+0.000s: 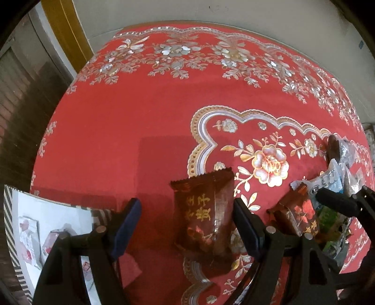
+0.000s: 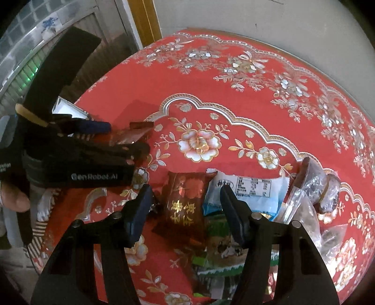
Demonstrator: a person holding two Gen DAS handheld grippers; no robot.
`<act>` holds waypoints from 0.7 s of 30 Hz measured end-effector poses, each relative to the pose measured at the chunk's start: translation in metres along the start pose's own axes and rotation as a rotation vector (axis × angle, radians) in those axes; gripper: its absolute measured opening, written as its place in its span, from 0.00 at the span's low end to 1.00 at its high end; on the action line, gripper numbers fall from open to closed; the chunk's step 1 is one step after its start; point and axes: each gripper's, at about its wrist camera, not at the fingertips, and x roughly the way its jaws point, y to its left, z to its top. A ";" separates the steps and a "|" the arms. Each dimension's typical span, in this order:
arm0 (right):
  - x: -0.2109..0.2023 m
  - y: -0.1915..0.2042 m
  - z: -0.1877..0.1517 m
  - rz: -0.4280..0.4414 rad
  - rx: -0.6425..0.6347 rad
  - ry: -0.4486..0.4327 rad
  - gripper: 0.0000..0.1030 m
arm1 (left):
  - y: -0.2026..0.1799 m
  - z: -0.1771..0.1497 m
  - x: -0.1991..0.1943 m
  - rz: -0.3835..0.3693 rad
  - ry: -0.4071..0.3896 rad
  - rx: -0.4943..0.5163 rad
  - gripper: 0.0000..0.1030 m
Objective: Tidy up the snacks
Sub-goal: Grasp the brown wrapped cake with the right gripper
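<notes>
Snacks on a red tablecloth (image 1: 140, 131), both grippers spread open.

Striped-rim box (image 1: 14, 225), lower left of the left view, holds pale packets. Brown snack packet (image 1: 204, 211) lies lengthwise between the open left gripper (image 1: 187, 225), crimped end toward frame top. Right gripper (image 2: 185, 211) gapes over the snack pile (image 2: 234, 211).

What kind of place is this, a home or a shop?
Probably a home dining area: a table under a red floral tablecloth, standing against a plain wall beside a doorway, with loose snack packets piled on it.
</notes>
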 end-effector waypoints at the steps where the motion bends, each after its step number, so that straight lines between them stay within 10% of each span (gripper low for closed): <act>1: 0.001 0.000 0.001 0.003 -0.006 0.000 0.58 | 0.000 0.001 0.000 -0.001 0.001 -0.003 0.78; 8: 0.004 0.002 0.002 -0.007 -0.046 0.017 0.42 | -0.005 0.001 -0.002 0.021 -0.012 0.029 0.76; 14: 0.004 -0.004 -0.010 0.047 -0.022 0.027 0.30 | -0.015 -0.003 -0.008 -0.039 -0.030 0.083 0.42; 21: -0.010 -0.007 -0.027 0.050 0.017 -0.013 0.27 | -0.009 -0.015 -0.020 -0.061 -0.049 0.066 0.35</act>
